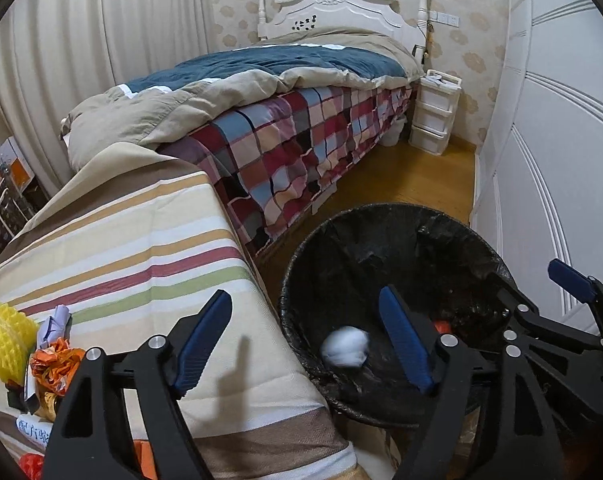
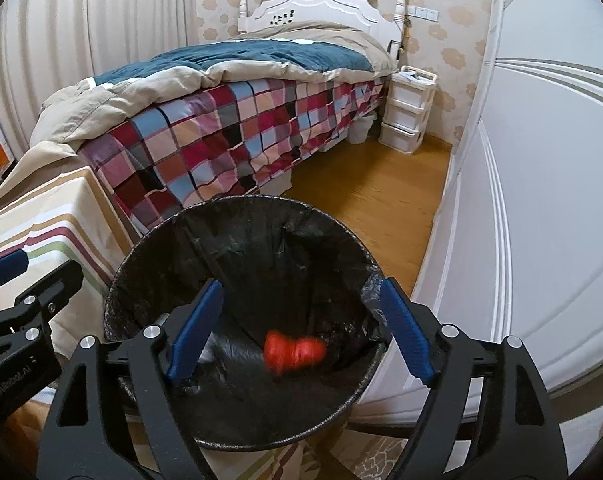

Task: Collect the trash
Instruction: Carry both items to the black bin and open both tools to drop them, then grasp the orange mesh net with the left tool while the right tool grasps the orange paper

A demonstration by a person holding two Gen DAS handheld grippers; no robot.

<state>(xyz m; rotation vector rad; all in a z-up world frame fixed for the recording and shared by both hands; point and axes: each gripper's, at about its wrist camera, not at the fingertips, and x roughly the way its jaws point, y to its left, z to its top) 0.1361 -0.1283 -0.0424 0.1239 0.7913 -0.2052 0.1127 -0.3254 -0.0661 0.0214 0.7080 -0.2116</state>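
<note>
A round bin with a black liner point(image 1: 301, 264) point(image 2: 149, 240) stands on the floor beside a striped table. My left gripper point(image 1: 305, 340) is open over the bin's near left rim; a blurred white paper ball point(image 1: 346, 347) is in the air between its fingers, inside the bin's mouth. My right gripper point(image 2: 301, 332) is open above the bin; a blurred red piece of trash point(image 2: 295, 351) is in the air below it, inside the bin. More trash lies on the table's left: yellow foam netting point(image 1: 7, 342), an orange wrapper point(image 1: 57, 362), a pale crumpled paper point(image 1: 55, 324).
The striped tablecloth point(image 1: 133, 264) covers the table left of the bin. A bed with a plaid cover point(image 1: 301, 148) lies behind. A white wardrobe point(image 2: 541, 200) lines the right side. White drawers point(image 2: 407, 116) stand by the headboard. The floor point(image 2: 373, 200) is wood.
</note>
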